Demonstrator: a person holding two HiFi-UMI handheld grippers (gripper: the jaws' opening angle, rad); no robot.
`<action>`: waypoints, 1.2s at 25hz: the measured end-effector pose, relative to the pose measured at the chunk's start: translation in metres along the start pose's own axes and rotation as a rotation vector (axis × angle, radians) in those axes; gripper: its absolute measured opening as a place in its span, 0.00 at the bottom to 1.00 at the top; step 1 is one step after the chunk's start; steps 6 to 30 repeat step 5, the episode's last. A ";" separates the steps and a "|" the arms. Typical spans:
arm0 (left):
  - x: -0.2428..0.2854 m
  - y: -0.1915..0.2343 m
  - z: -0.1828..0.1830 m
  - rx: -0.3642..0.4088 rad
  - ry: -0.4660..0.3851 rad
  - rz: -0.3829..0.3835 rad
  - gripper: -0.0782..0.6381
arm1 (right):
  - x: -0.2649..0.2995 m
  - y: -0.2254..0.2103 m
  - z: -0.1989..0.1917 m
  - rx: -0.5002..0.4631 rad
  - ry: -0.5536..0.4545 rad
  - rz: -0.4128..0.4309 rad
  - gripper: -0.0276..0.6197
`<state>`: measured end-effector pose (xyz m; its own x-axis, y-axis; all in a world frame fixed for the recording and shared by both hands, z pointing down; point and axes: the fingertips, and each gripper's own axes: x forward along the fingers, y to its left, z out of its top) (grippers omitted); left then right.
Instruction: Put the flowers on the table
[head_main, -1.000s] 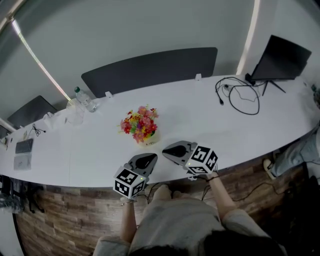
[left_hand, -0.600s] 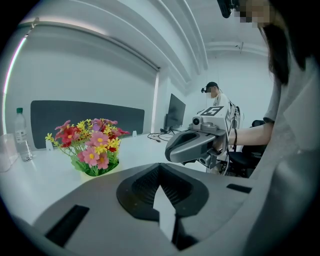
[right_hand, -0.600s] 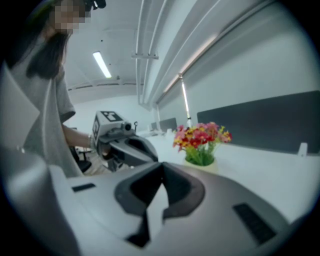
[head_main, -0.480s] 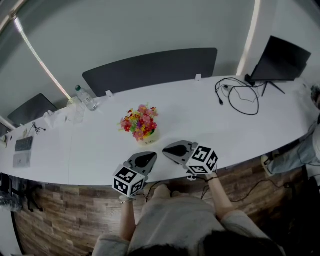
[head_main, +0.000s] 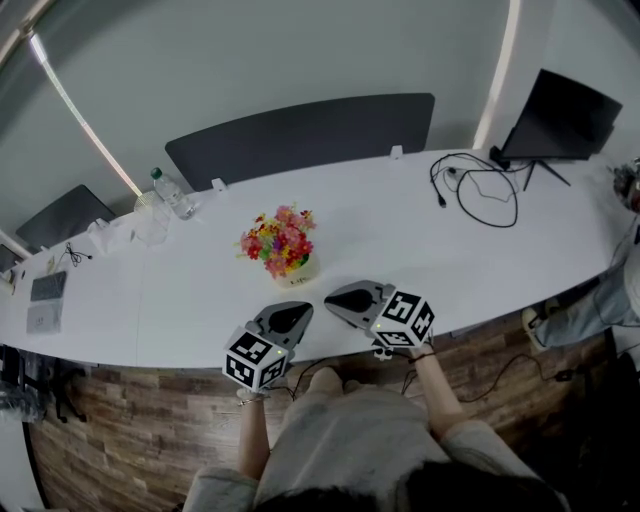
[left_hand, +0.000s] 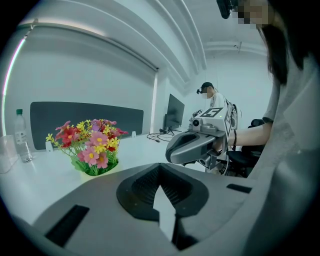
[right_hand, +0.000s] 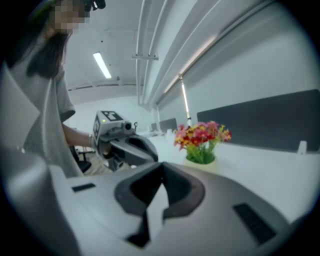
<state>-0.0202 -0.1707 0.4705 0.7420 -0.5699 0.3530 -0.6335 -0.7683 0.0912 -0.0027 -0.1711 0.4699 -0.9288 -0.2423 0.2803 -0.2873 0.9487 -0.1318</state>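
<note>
Head view: flower pot (head_main: 281, 247) on worktop (head_main: 400, 230) nr front edge; left gripper (head_main: 288, 317) & right gripper (head_main: 345, 298) jaws closed, empty; prob. done, keep clear.

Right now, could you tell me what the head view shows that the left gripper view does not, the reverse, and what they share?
Only the head view shows the wooden floor under the table edge and the marker cube on the left gripper. Only the left gripper view shows the ceiling pipes and that gripper's jaws from close up, shut with nothing between them. Both show the potted flowers standing on the white table, the water bottle, the black monitor and the right gripper.
</note>
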 end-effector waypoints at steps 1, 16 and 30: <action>0.001 0.000 0.001 -0.001 -0.002 -0.001 0.13 | 0.000 0.000 0.000 -0.001 0.000 0.000 0.08; 0.004 0.000 0.004 0.001 -0.007 -0.010 0.13 | -0.002 -0.003 0.000 -0.003 -0.004 -0.007 0.08; 0.004 0.000 0.004 0.001 -0.007 -0.010 0.13 | -0.002 -0.003 0.000 -0.003 -0.004 -0.007 0.08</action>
